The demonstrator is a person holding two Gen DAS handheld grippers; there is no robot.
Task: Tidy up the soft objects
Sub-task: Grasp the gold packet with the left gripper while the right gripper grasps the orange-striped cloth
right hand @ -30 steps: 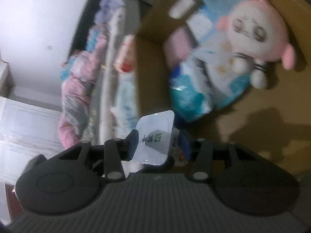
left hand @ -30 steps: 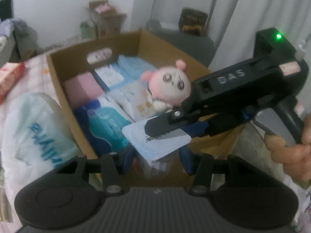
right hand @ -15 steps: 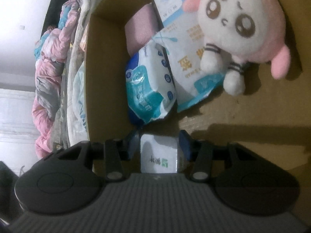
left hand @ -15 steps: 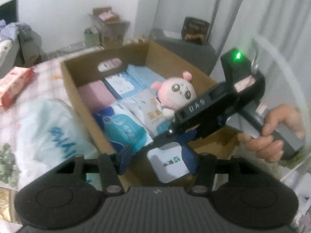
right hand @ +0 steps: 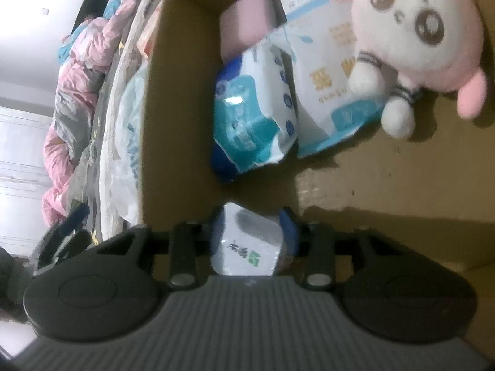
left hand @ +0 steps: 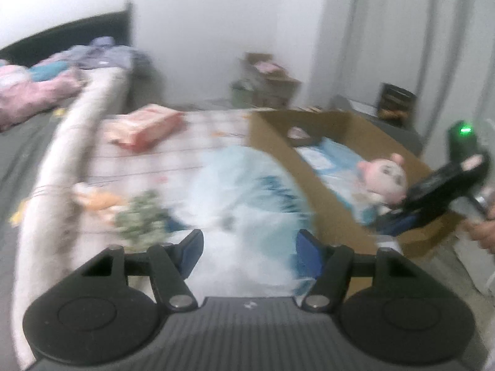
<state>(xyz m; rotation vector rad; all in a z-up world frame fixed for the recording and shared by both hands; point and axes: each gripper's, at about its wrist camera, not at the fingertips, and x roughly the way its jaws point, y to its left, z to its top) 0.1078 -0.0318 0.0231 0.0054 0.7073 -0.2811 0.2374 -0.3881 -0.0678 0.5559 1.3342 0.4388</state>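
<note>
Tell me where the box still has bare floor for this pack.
Bare cardboard floor lies below the plush and right of the blue packs, beyond the right tongs holding the pack. The far end is crowded with packs.

White tissue pack (right hand: 247, 244) (green logo) hangs inside cardboard box (right hand: 386, 185).

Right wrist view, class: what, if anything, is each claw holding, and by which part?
The right claw grips a small white tissue pack by its two opposite sides, over the cardboard box. The left claw is open, holding nothing.
</note>
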